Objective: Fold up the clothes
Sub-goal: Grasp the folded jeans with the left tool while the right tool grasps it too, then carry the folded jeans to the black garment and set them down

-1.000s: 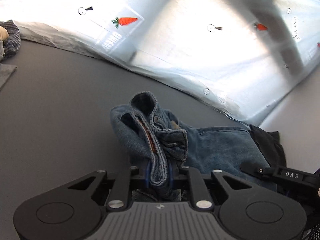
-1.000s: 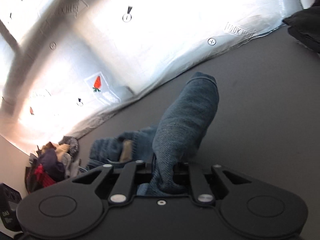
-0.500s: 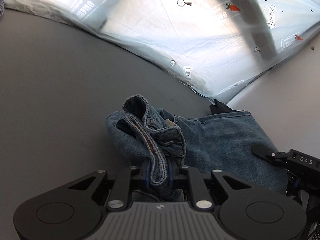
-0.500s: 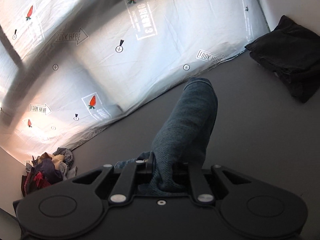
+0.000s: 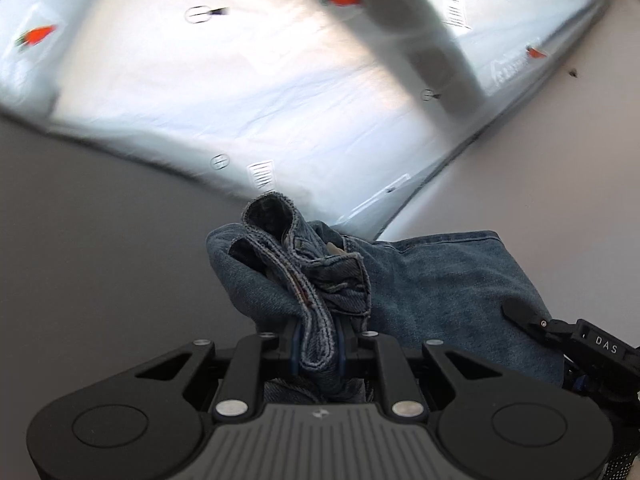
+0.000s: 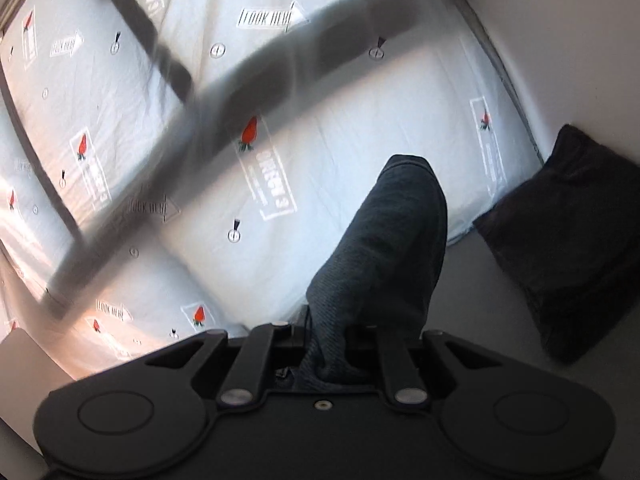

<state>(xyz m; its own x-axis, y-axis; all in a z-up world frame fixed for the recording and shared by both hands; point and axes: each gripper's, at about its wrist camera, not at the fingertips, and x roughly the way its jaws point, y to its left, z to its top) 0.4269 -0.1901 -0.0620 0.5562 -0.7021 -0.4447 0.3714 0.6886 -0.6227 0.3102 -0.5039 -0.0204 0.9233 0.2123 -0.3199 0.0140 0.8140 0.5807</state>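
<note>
A pair of blue jeans (image 5: 440,280) hangs between both grippers above the grey table. My left gripper (image 5: 318,340) is shut on a bunched fold of the waistband, which sticks up past the fingers. My right gripper (image 6: 340,344) is shut on another fold of the jeans (image 6: 388,248), which stands up dark in front of the camera. The right gripper (image 5: 584,344) also shows at the right edge of the left wrist view, beyond the spread denim.
A white plastic sheet (image 6: 320,120) printed with red carrots and "LOOK HERE" arrows covers the wall behind the grey table (image 5: 100,260). A folded dark garment (image 6: 568,248) lies on the table at the right in the right wrist view.
Both grippers have lifted and swung right with the jeans. The views tilted upward, so the clothes pile at the left dropped out of sight and the dark garment came closer.
</note>
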